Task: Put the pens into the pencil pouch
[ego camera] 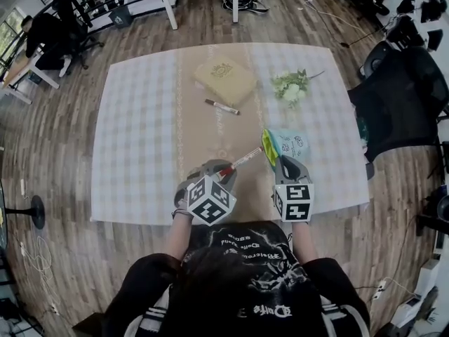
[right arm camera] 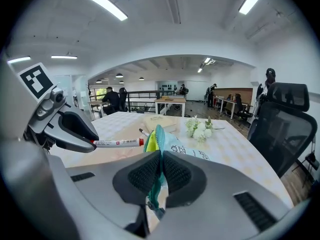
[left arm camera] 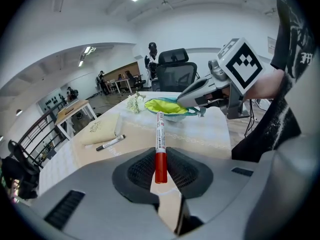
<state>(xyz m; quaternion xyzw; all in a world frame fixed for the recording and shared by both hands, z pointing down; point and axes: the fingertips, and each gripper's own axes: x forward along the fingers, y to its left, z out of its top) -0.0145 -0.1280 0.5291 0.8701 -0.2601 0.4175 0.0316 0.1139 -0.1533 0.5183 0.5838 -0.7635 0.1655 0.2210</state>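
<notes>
Your left gripper (left arm camera: 161, 159) is clamped on the red cap end of a pen (left arm camera: 160, 131). The white barrel runs out ahead of the fingers toward the pencil pouch (left arm camera: 167, 106). Your right gripper (right arm camera: 161, 155) pinches the pouch's teal rim, with the mouth gaping just left of its fingers. Hold that rim up and steer the tip squarely into the yellow lining before releasing. Only the left gripper view faces the opening, and its depth looks uncertain. Far beyond both fingers lies a second pen (ego camera: 222, 107).
</notes>
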